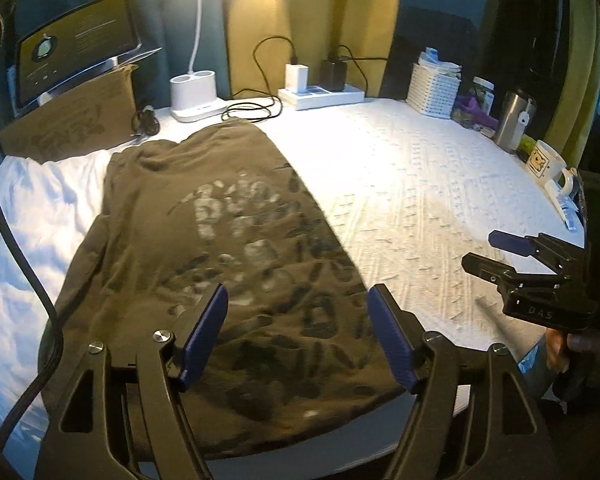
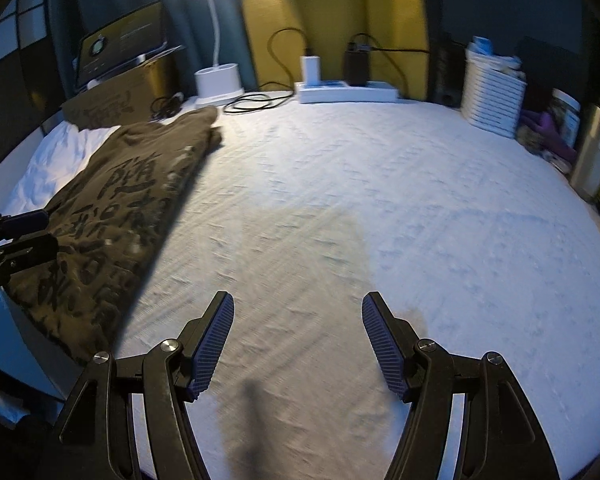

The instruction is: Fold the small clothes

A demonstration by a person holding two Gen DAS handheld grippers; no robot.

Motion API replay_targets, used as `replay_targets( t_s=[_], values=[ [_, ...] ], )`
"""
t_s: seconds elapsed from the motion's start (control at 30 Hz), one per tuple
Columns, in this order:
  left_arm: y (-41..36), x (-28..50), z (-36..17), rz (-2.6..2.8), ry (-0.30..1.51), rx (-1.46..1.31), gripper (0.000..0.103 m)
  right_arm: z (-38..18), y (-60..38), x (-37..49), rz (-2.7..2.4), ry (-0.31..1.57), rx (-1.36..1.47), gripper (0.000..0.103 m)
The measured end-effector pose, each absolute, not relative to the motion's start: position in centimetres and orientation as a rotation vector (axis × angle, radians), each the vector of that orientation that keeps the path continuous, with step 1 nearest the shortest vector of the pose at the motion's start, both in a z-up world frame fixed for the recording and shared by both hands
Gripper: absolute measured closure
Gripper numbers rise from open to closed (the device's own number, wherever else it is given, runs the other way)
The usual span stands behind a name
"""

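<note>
One garment is on the work surface: an olive-brown printed shirt (image 1: 236, 264) lying on the left part of the white textured table cover (image 1: 420, 184), its left margin overlapping a crumpled white sheet (image 1: 40, 216). It appears already folded lengthwise into a long panel. Its long axis runs from the near table edge away toward the desk lamp base (image 1: 196, 98) and cardboard box (image 1: 72, 120) at the back.

Left gripper (image 1: 298, 332): jaws spread wide, holding nothing, poised directly above the shirt's near end, pointing along its length. Whether the fingers touch the cloth cannot be determined.

Right gripper (image 2: 298, 340): jaws likewise spread and empty, hovering over bare table cover. The shirt (image 2: 112, 220) lies to its left and somewhat ahead, apart from it. In the left wrist view the right gripper (image 1: 484, 248) is off to the shirt's right, its fingers angled back toward the garment.

Assessment: the left gripper is plainly the nearer. A crosswise fold, near hem carried toward the far end, looks to be the remaining step; the right gripper would need to travel leftward to reach the shirt's right near corner.
</note>
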State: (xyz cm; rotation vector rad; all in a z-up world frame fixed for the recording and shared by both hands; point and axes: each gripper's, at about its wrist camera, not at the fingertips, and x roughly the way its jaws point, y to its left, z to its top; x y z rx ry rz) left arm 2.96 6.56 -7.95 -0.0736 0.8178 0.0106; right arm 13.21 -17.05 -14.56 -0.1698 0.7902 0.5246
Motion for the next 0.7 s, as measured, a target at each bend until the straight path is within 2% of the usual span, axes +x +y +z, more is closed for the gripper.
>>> replay_targets(
  t_s=[0.23, 0.33, 0.5, 0.63, 0.7],
  values=[
    [4.3, 3.3, -6.6, 0.021, 0.768, -0.044, 0.028, -13.4, -20.3, 12.8, 0.469, 0.762, -0.144, 0.034],
    [3.8, 3.4, -5.8, 0.030, 0.730, -0.053, 0.022, -12.5, -21.6, 12.5, 0.441, 0.734, -0.150, 0.034],
    [3.0, 3.0, -3.8, 0.032, 0.653, -0.050, 0.021, -10.4, -23.2, 12.1, 0.415, 0.683, -0.157, 0.034],
    [2.4, 2.7, -2.3, 0.047, 0.577, -0.017, 0.008, -8.3, -24.2, 11.4, 0.405, 0.625, -0.146, 0.023],
    [2.3, 2.6, -1.6, 0.052, 0.551, -0.007, 0.008, -7.5, -24.3, 11.1, 0.404, 0.603, -0.150, 0.022]
  ],
)
